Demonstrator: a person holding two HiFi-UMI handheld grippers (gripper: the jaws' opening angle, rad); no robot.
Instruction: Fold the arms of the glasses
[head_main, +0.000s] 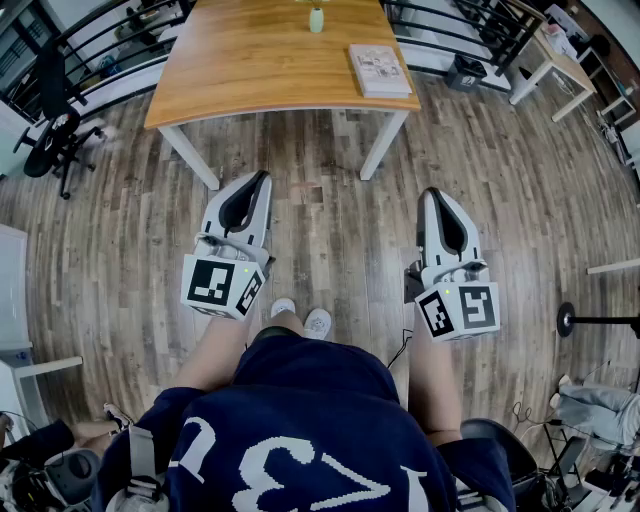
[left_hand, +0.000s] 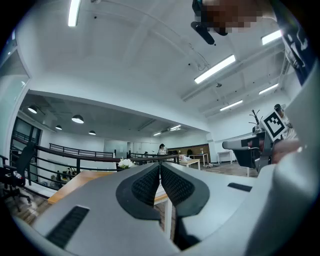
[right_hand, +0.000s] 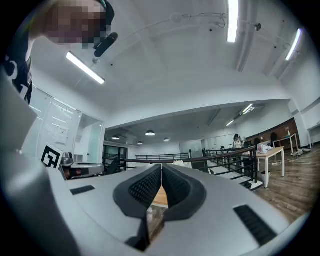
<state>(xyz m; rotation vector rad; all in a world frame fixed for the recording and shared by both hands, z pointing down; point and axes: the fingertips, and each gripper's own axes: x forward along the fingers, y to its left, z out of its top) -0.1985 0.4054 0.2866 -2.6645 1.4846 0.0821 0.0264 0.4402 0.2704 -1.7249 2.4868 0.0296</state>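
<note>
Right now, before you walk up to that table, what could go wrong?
The left tool and right tool are both shut and held out level, so stepping forward could knock them into the table. The book lies close to the table's right corner and could get pushed off. No glasses show anywhere, so there may be nothing to fold yet.

I see a wooden desk at twelve o'clock, with a book on it. An office chair stands at ten o'clock.
</note>
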